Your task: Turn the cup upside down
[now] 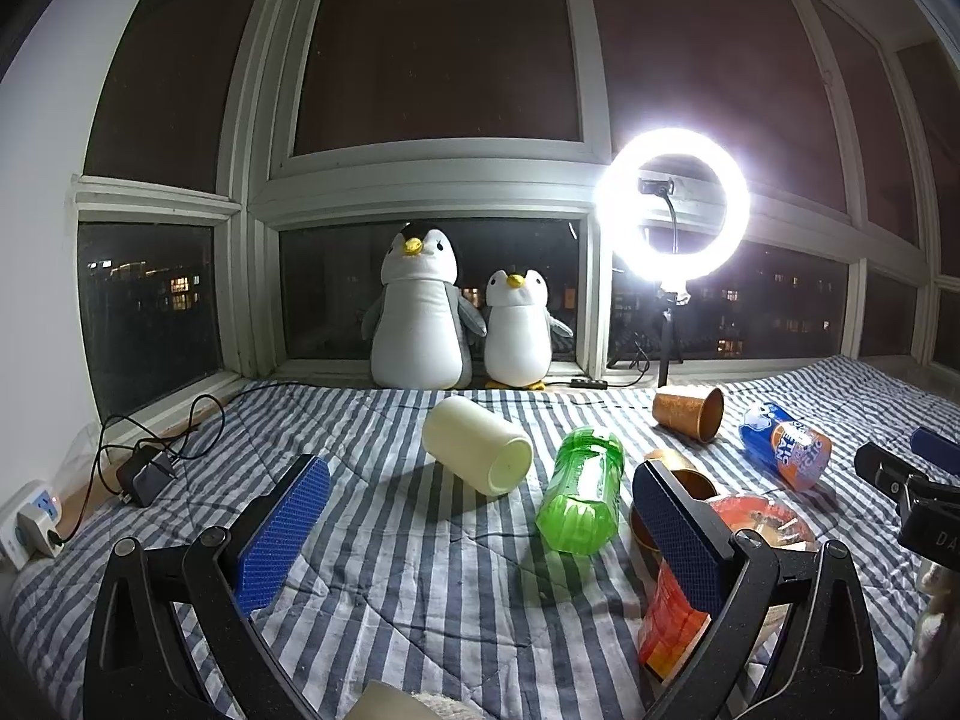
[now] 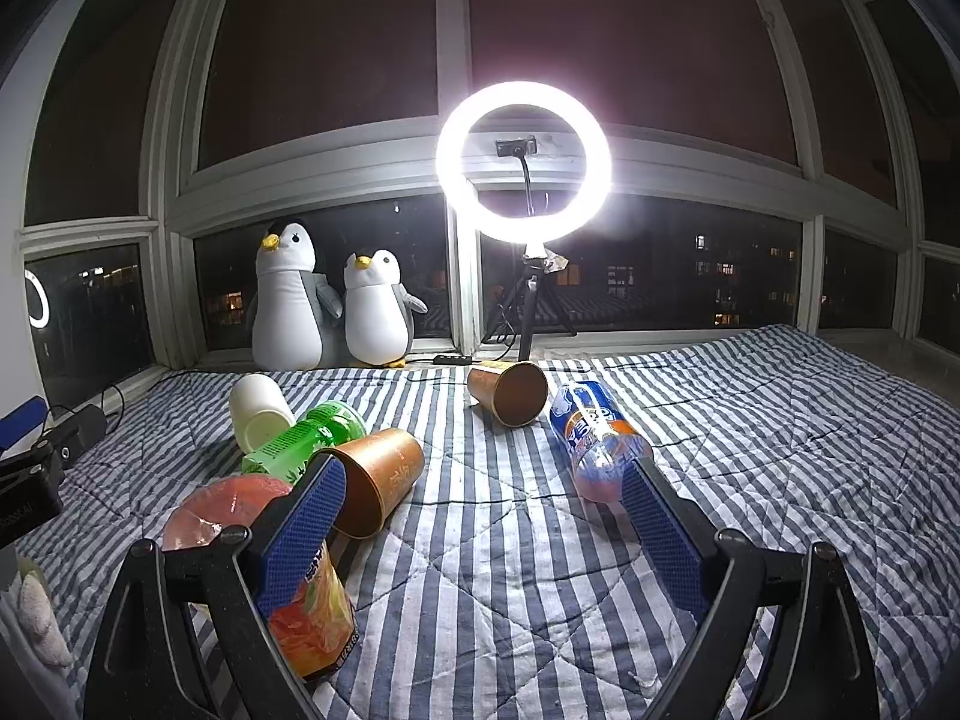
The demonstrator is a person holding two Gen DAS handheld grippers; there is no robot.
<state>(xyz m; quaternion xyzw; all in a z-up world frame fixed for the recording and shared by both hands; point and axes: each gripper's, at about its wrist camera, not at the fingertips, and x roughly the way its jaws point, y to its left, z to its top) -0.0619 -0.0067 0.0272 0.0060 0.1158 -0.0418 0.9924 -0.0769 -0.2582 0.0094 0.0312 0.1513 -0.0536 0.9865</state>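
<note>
Three cups lie on their sides on the striped bed cover. A cream cup (image 1: pixel 477 444) (image 2: pixel 259 411) lies ahead of my left gripper (image 1: pixel 480 525), which is open and empty. One copper cup (image 2: pixel 378 480) lies just ahead of my right gripper's left finger; in the left wrist view only its rim (image 1: pixel 690 474) shows behind the right finger. A second copper cup (image 1: pixel 689 413) (image 2: pixel 509 393) lies further back near the window. My right gripper (image 2: pixel 486 510) is open and holds nothing.
A green bottle (image 1: pixel 581 492) (image 2: pixel 303 435), a blue-orange soda bottle (image 1: pixel 786 445) (image 2: pixel 597 441) and an orange snack cup (image 1: pixel 708 588) (image 2: pixel 300 588) lie among the cups. Two plush penguins (image 1: pixel 456 324), a ring light (image 1: pixel 672 204) on a tripod, and a charger with cables (image 1: pixel 144 474) stand behind.
</note>
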